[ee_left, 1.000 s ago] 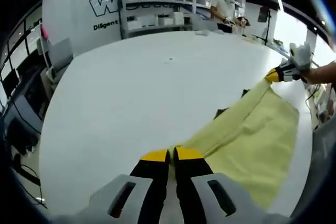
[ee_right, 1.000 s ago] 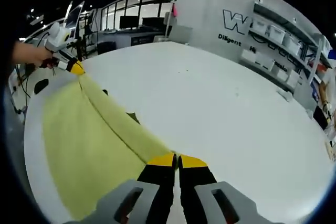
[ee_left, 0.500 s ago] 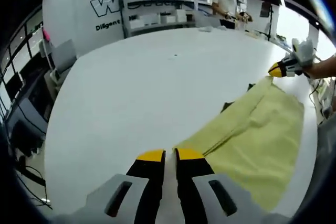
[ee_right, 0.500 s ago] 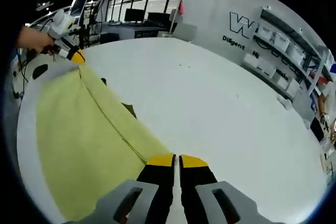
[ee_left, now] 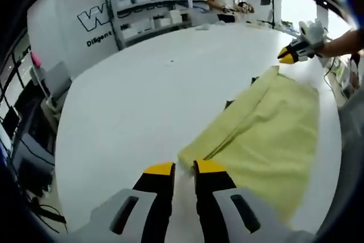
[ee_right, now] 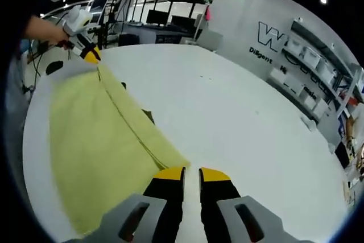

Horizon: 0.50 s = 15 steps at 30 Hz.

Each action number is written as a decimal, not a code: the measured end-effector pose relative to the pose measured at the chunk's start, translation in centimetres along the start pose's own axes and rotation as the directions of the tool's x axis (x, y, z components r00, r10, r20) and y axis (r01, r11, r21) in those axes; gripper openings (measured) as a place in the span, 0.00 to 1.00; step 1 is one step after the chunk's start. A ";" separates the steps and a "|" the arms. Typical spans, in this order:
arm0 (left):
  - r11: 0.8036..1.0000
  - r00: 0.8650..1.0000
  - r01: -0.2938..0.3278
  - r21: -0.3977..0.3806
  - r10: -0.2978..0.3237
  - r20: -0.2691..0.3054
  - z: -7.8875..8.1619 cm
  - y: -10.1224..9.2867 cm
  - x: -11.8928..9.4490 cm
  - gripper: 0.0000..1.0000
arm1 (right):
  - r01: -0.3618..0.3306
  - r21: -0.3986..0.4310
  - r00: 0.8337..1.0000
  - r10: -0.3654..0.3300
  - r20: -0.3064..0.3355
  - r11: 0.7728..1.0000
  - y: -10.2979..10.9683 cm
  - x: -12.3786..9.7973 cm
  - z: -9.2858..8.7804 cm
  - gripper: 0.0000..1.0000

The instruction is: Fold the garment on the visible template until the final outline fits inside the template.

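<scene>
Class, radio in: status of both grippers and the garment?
Left gripper open, off cloth. Right gripper open, released. Yellow garment folded flat on white table. Nothing obstructing.

Lettering on the white wall [ee_left: 62, 21] at about eleven o'clock in the left gripper view: a big outlined "W" [ee_left: 91, 18], cut off by the shelf rack [ee_left: 148, 7] beside it. Under it, a smaller dark line starting "Dil" or "Dilig", the rest too small to make out. Over in the right gripper view, the same wall [ee_right: 250, 21] sits near two o'clock, with the large "W" [ee_right: 268, 33] again hidden past its first letter, and below it small print beginning "Dil", followed by a blurred second word. No other lettering can be read.
</scene>
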State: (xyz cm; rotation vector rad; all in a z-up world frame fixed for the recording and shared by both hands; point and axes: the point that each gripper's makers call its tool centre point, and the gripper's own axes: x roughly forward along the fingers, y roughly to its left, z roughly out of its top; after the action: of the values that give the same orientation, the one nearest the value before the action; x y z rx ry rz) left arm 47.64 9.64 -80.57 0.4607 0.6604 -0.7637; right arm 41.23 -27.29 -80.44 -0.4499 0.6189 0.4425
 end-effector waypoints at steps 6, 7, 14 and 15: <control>1.000 1.000 0.031 0.004 -0.031 -0.005 -0.1 -0.2 0.1 0.18 | -0.028 -0.027 1.000 0.027 -0.015 0.999 0.1 -0.1 -0.4 0.08; 0.999 0.999 0.035 0.010 -0.035 -0.009 -0.2 -0.2 0.1 0.18 | -0.031 -0.033 0.999 0.031 -0.016 0.999 0.2 -0.1 -0.5 0.09; 0.993 0.997 0.069 0.092 -0.065 -0.046 -0.8 -0.6 0.5 0.20 | -0.080 -0.109 0.996 0.075 -0.050 0.991 1.0 0.6 -0.9 0.10; 0.992 0.997 0.071 0.106 -0.066 -0.048 -0.8 -0.7 0.6 0.20 | -0.091 -0.126 0.995 0.084 -0.057 0.988 1.2 0.7 -0.9 0.10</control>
State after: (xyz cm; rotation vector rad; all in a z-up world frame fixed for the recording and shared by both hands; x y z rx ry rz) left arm 47.16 9.40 -81.59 0.5566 0.6815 -0.8591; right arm 40.69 -26.58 -81.87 -0.5601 0.6640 0.5578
